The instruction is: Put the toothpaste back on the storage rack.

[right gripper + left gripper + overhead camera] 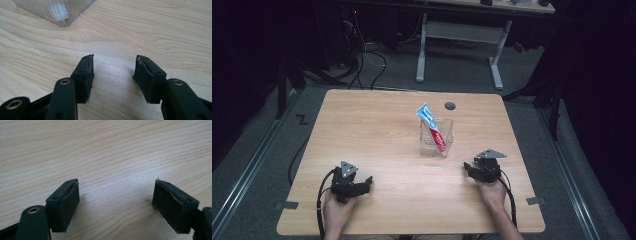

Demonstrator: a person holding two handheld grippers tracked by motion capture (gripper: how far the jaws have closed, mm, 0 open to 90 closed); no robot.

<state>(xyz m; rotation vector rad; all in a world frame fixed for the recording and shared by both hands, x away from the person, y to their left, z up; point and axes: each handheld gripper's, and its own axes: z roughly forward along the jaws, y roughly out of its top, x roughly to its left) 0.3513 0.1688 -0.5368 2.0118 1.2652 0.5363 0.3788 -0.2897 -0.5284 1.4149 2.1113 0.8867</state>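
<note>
**Both my grippers rest empty near the bottom of the table, toothpaste standing in its holder**

In the high view, a light wooden table takes up the middle of the frame. My forearms enter from the bottom edge. My left gripper sits at the lower left of the tabletop, and my right gripper sits at the lower right. The two are well apart from each other.

Just above centre of the frame stands a clear plastic holder. Inside it leans a toothpaste tube, blue and white at the top and red lower down, tilted with its flat end toward the upper left. The holder lies between my two grippers and farther up the frame, nearer to the right one.

In the left gripper view, my left gripper has its jaws spread wide over bare wood grain, with nothing between them.

In the right gripper view, my right gripper also has its jaws spread, somewhat less widely, pinching nothing. A corner of the clear plastic holder shows at the upper left of that frame, apart from the jaws.
</note>
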